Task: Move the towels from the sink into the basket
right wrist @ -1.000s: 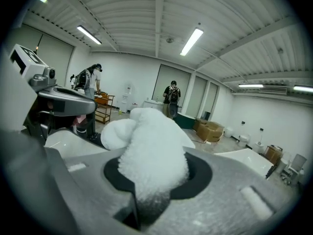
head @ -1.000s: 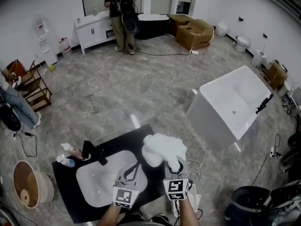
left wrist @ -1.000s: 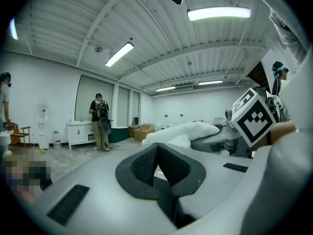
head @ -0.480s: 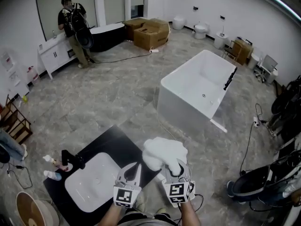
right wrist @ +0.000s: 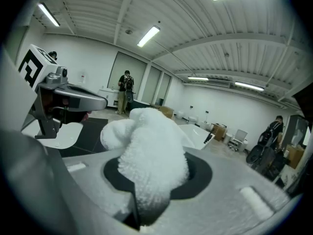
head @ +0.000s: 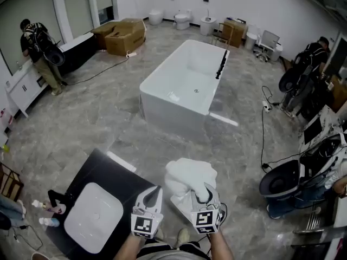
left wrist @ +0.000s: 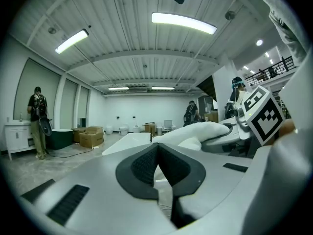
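- The towel (head: pixel 190 176) is off the sink (head: pixel 92 225): it sits bunched in the right gripper (head: pixel 201 193), out over the floor (head: pixel 244 161) past the right edge of the black counter (head: pixel 100 169).
- The right gripper's jaws are clamped on the towel's lower fold. Its own view shows terry cloth filling the gap between the pads and bulging out ahead of them.
- The towel is a rounded wad with no clear long axis. Most of it stands forward of the jaws and leans a little toward the left gripper (head: pixel 154 195).
- The left gripper holds nothing. Its pads meet at the tip with only the room showing beyond them.
- The relation that matters is basket to towel, and no view shows the basket, so I cannot tell which way it lies from the grippers.
- What does show is the sink down and to the left of both grippers, nearer the left one, and the bathtub (head: pixel 162 99) well ahead across the floor.
- The basin looks like bare white, so by my reading this may be the last towel.
- The right hand alone carries the load, so the drop will be its job. The left is free to steady the basket or tuck a trailing fold.
- Both grippers are side by side close to the person's body, pointing forward and slightly down, marker cubes facing the head camera.
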